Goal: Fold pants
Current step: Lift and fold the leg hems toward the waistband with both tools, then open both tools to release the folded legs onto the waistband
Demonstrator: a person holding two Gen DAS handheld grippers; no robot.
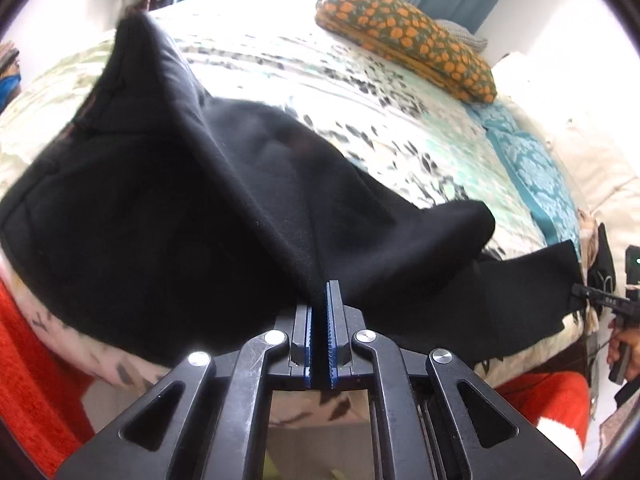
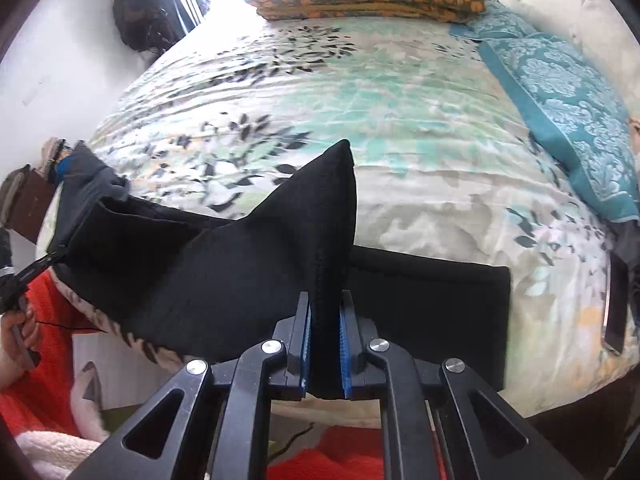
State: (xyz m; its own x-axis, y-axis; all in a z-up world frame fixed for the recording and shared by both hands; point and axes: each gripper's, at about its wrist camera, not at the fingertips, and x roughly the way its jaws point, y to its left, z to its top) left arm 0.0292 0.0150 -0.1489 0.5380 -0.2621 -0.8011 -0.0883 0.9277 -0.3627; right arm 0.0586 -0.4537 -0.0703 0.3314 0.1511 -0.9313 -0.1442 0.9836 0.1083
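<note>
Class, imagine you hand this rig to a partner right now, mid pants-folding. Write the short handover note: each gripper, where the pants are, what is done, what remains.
Left gripper: shut on a pinch of the black pants, cloth rising in a peak from its pads.
Right gripper: shut on a thicker fold of the pants, seam between the pads.
Pants: at the near edge of the bed, partly lifted off the bedspread between the two grippers; the part to the right of the right gripper lies flat.
Done: both grips taken, cloth raised.
Left: carry the held edge over, lay it down, smooth it, finish the fold. No finished fold shows yet.
</note>
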